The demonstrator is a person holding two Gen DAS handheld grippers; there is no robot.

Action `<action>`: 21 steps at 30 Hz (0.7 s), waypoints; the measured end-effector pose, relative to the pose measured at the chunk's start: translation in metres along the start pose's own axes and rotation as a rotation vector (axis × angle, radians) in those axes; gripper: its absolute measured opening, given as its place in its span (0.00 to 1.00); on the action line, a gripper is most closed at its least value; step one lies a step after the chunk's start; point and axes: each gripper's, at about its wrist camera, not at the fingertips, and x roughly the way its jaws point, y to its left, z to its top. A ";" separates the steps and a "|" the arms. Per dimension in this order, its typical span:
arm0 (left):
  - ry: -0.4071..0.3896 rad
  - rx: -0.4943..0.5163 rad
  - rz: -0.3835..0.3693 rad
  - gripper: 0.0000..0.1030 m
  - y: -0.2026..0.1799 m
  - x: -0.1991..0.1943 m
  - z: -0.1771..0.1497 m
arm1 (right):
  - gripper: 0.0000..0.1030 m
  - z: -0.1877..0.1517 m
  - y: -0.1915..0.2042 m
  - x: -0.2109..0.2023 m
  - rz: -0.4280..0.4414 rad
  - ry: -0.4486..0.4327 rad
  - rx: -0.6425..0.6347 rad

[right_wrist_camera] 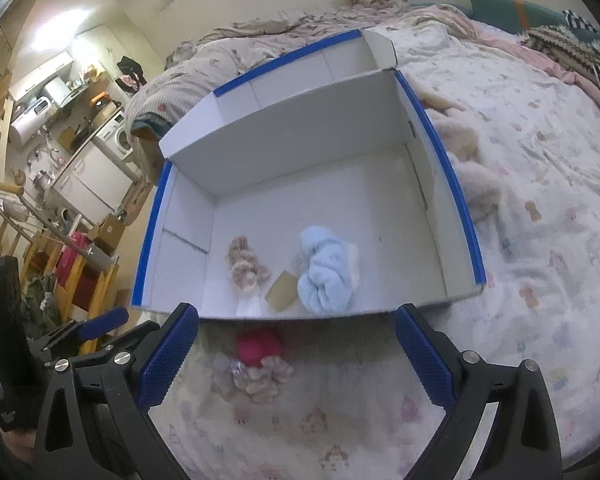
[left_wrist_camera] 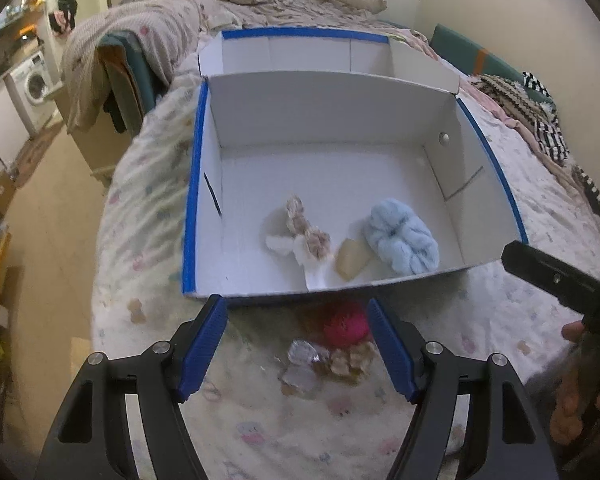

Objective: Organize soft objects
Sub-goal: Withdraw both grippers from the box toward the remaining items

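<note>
A white cardboard box [left_wrist_camera: 332, 184] with blue-taped rims sits open on a bed [left_wrist_camera: 148, 208] covered in a pale patterned quilt, filling the centre of both wrist views. Inside it, near the front wall, lie a fluffy light-blue scrunchie [left_wrist_camera: 402, 242], a beige-and-white scrunchie [left_wrist_camera: 304, 236] and a small tan block [left_wrist_camera: 352, 263] between them. Outside the box, just below its front wall at lower centre, a magenta soft object [left_wrist_camera: 346, 324], a beige scrunchie [left_wrist_camera: 350, 360] and a clear, shiny item [left_wrist_camera: 302, 354] rest together on the quilt. The left claw [left_wrist_camera: 296, 346] stands open above this group, gripping nothing; the right claw [right_wrist_camera: 296, 352] likewise hangs open and empty.
</note>
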 end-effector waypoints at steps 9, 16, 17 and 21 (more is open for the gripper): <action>0.068 -0.034 0.017 0.68 0.014 0.007 -0.016 | 1.00 -0.026 0.000 0.010 -0.029 0.068 -0.018; 0.123 -0.082 0.068 0.68 0.034 0.017 -0.029 | 1.00 -0.028 -0.002 0.020 -0.037 0.101 -0.009; 0.130 -0.089 0.078 0.68 0.037 0.019 -0.031 | 1.00 -0.028 -0.003 0.023 -0.032 0.111 -0.003; 0.158 -0.117 0.092 0.68 0.047 0.026 -0.032 | 1.00 -0.028 -0.007 0.036 -0.002 0.157 0.040</action>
